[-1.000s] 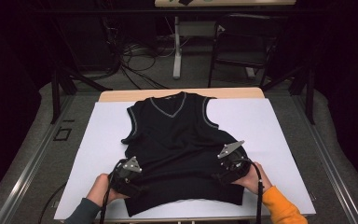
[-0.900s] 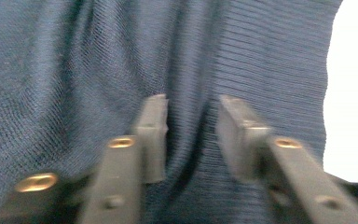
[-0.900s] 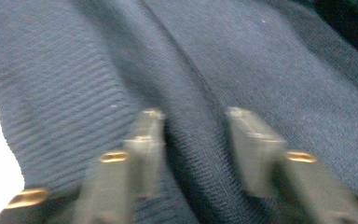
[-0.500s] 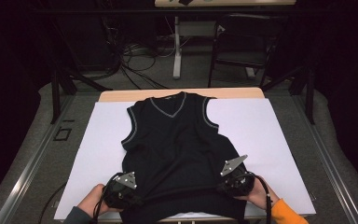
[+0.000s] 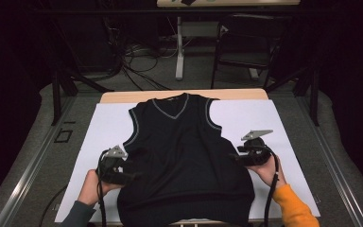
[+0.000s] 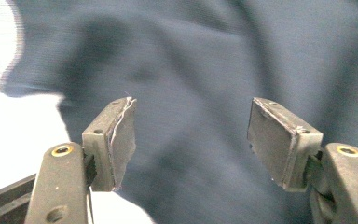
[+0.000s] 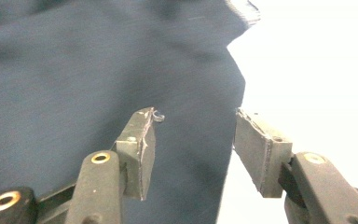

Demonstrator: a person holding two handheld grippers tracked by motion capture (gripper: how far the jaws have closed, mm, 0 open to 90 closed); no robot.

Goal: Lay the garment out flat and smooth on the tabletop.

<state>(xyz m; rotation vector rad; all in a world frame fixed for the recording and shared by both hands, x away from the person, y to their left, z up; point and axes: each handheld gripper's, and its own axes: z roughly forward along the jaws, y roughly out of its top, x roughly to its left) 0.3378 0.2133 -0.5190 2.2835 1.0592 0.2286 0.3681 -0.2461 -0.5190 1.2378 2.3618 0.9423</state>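
A dark navy sleeveless V-neck vest (image 5: 184,156) with grey trim lies flat on a white sheet (image 5: 104,127), neck at the far side and hem at the table's front edge. My left gripper (image 5: 133,176) sits at the vest's left side and points inward. Its jaws have just been opening and now stand open over the cloth (image 6: 196,56) with nothing between them (image 6: 191,135). My right gripper (image 5: 232,158) sits at the vest's right side. Its jaws have also just been opening and are open (image 7: 193,144) above the vest's edge (image 7: 98,70), gripping nothing.
The white sheet covers a wooden table (image 5: 236,93), with bare sheet on both sides of the vest. Metal rails (image 5: 33,161) run along the table's sides. Beyond the far edge are a dark chair (image 5: 246,52), a stand leg (image 5: 179,52) and floor cables (image 5: 142,61).
Both grippers drew back to the hem near the front edge, then moved away and outward to the vest's sides. The vest now lies longer and smoother, its hem nearer the front edge.
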